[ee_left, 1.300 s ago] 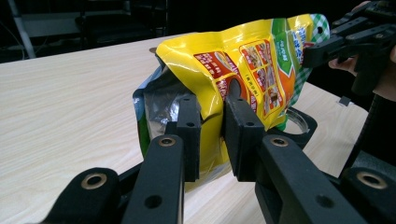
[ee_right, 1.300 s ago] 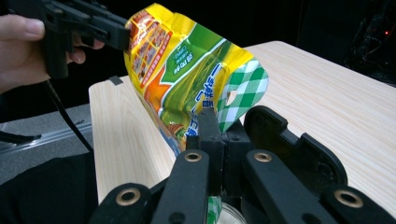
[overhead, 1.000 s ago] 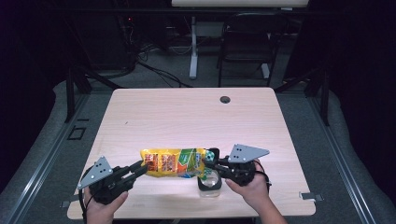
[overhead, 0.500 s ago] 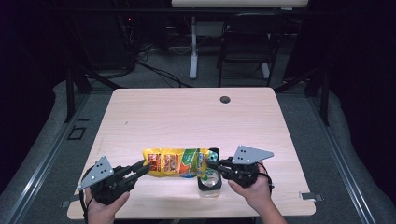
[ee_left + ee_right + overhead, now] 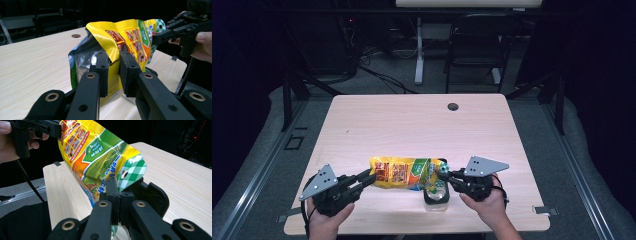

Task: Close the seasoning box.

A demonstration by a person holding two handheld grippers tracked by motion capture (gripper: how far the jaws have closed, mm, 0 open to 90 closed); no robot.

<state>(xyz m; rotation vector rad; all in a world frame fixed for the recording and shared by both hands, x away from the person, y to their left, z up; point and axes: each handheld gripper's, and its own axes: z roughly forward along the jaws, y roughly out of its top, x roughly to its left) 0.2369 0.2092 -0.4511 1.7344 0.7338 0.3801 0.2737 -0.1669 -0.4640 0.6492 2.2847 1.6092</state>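
A yellow and green snack bag (image 5: 404,173) hangs lengthwise between my two grippers, just above the table's (image 5: 412,125) front part. My left gripper (image 5: 371,177) is shut on the torn-open end, its pads pinching the yellow edge (image 5: 113,53), with the silver lining showing beside them. My right gripper (image 5: 443,172) is shut on the green checked end (image 5: 130,171). In the left gripper view the bag (image 5: 130,35) runs across to the right gripper (image 5: 160,37). In the right gripper view the bag (image 5: 100,152) runs up to the left gripper (image 5: 53,128).
A clear container with a black rim (image 5: 437,197) stands on the table under the bag's right end, and the black rim (image 5: 155,195) sits close behind my right jaws. A round cable hole (image 5: 453,106) lies near the far edge. Chairs and cables are beyond the table.
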